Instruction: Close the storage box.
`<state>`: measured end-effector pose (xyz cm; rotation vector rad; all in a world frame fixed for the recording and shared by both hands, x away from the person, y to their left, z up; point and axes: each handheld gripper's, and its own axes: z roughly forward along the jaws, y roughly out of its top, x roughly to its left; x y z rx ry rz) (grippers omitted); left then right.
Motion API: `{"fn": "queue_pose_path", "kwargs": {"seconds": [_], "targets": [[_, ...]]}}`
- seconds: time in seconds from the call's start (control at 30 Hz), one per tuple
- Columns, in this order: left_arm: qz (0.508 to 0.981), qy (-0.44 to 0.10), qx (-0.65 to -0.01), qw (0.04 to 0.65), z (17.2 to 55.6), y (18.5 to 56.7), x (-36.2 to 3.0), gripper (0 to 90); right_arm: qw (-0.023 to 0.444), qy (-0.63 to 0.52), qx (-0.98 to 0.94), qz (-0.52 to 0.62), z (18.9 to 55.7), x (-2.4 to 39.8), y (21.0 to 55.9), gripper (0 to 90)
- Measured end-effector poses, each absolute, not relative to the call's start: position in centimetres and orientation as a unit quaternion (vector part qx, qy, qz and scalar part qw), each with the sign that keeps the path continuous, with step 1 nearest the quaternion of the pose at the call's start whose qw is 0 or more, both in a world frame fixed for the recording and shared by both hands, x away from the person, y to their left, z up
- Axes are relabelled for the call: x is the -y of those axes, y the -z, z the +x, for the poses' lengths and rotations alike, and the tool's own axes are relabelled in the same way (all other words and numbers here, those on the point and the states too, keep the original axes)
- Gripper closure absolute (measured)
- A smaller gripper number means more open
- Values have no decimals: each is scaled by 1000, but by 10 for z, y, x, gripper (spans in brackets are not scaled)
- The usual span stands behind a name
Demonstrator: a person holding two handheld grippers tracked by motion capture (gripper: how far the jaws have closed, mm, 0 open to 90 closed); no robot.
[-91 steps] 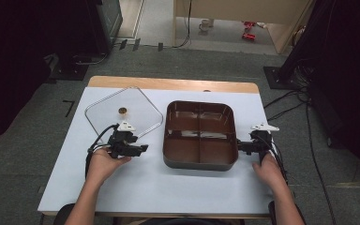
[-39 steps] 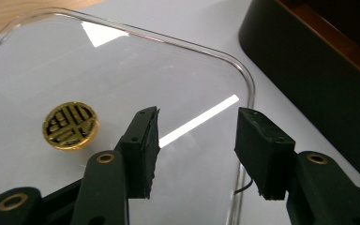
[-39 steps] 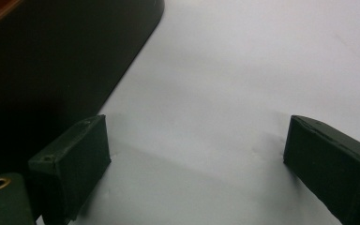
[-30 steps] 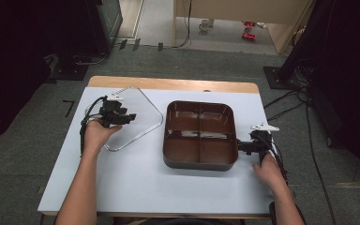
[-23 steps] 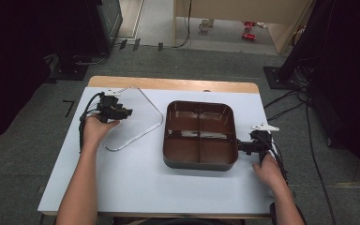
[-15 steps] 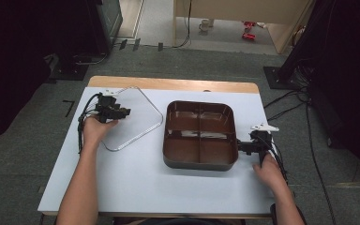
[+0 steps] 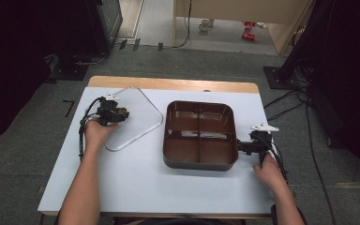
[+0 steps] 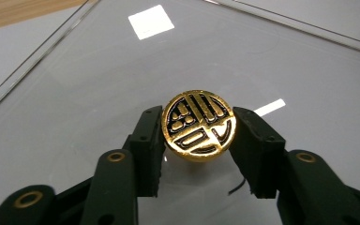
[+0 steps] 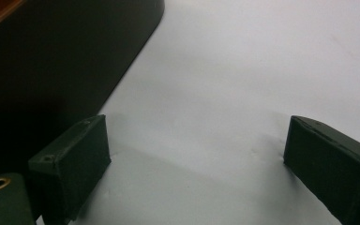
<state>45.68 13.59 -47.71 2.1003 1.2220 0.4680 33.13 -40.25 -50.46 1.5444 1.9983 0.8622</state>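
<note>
A clear square lid (image 7: 138,119) lies on the white table left of the tray, with a round gold and black knob (image 8: 199,124) at its middle. My left gripper (image 7: 116,112) reaches over the lid from its left. Its jaws have just been closing, and the pads (image 8: 151,140) now press both sides of the knob. A brown tray (image 7: 199,163) with divided compartments stands at the table's middle. My right gripper (image 7: 244,147) rests low at the tray's right side, its jaws wide apart (image 9: 194,159) over bare table beside the dark tray wall (image 9: 51,56).
The table's wooden strip (image 7: 168,84) runs along the far edge. Black cables (image 7: 82,131) trail from the left gripper across the table's left part. Dark stands and cables sit on the floor around the table.
The left hand has left the lid's near corner by the tray and gone up and left over the knob. It then sank a little. The right hand has stayed put.
</note>
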Motion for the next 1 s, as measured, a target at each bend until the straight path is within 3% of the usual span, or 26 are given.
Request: {"fn": "queue_pose_path", "kwargs": {"seconds": [0.57,1.0], "targets": [[800,-167,-476,324,457,470,-139,593,233,-315,-728,563,332,403,505,66],[801,-161,-459,348,447,438,-138,594,232,-315,-728,563,332,403,505,66]]}}
